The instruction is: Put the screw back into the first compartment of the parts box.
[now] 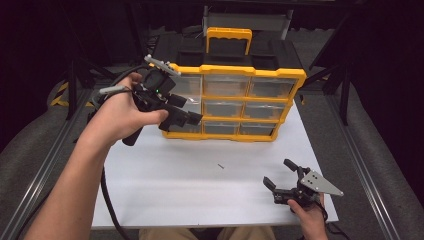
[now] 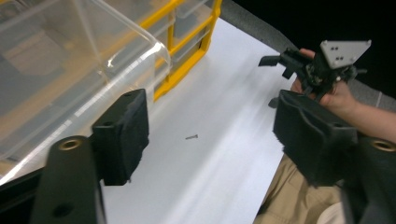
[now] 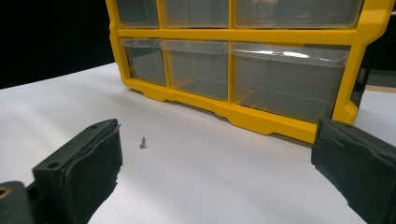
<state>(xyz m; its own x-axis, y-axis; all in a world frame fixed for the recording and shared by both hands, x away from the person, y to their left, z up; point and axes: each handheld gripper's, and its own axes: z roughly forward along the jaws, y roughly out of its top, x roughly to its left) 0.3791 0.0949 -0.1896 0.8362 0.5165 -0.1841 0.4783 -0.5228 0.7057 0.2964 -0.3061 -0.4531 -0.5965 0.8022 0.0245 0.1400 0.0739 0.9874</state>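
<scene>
High view: drawer [image 2: 70, 60] pulled out by left tongs [image 1: 192, 111], now spread empty; screw [image 1: 220, 166] not yet picked up, right tongs [image 1: 280, 174] spread wide.

Two hand-held grippers, each black with a pistol-style handle. The left gripper [image 1: 192, 117] carries a grey three-cornered plate on top, a small green light glowing on its body, and a thick black cable trailing off its rear past the table edge. The right gripper [image 1: 280, 174] bears the same kind of grey plate, dotted with small screw holes, over a blocky black body. In the gripper views the jaws are flat black bars with brass-ringed holes, ending in thick, dark, foam-like pads roughened at the edges. The person's forearms are bare, without sleeves; tan trousers show at the table's near edge.
</scene>
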